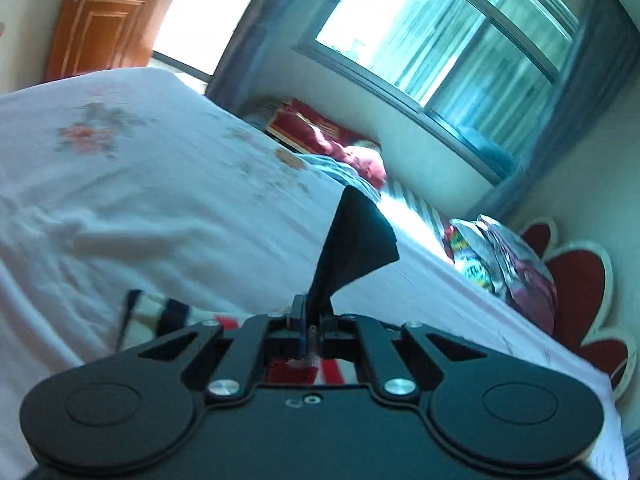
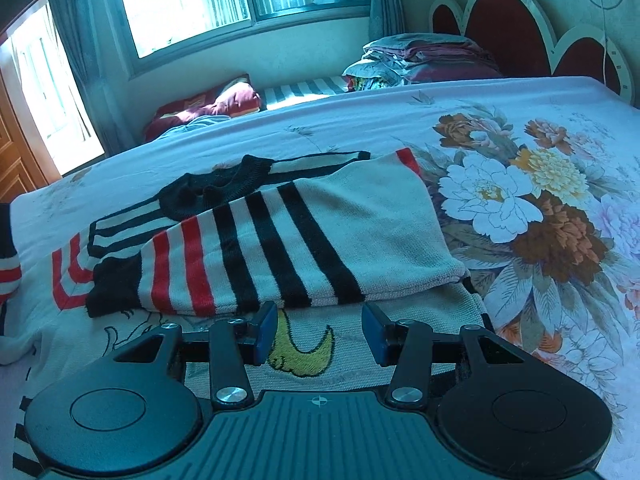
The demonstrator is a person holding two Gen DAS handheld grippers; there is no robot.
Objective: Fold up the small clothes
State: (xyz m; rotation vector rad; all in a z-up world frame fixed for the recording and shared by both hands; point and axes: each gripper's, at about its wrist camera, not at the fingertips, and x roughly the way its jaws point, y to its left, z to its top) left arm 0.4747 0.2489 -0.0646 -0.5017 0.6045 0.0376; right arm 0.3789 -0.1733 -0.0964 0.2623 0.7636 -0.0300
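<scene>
The small knitted sweater (image 2: 280,248) lies flat on the bed, cream with black and red stripes and a black ribbed neckline at its far end. 1 sleeve is folded across the body, showing 3 black stripes, 2 red stripes and a black cuff. A yellow embroidered motif shows on the near part. In the left wrist view, a black corner of cloth (image 1: 356,240) stands up, pinched.

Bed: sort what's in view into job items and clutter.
Job:
- striped sweater, one sleeve folded across it
- black cuff, pinched in the shut left gripper
- right gripper, open over the sweater

Lying about:
- folded bedding stack by the headboard
- red pillow
- floral bedsheet
</scene>
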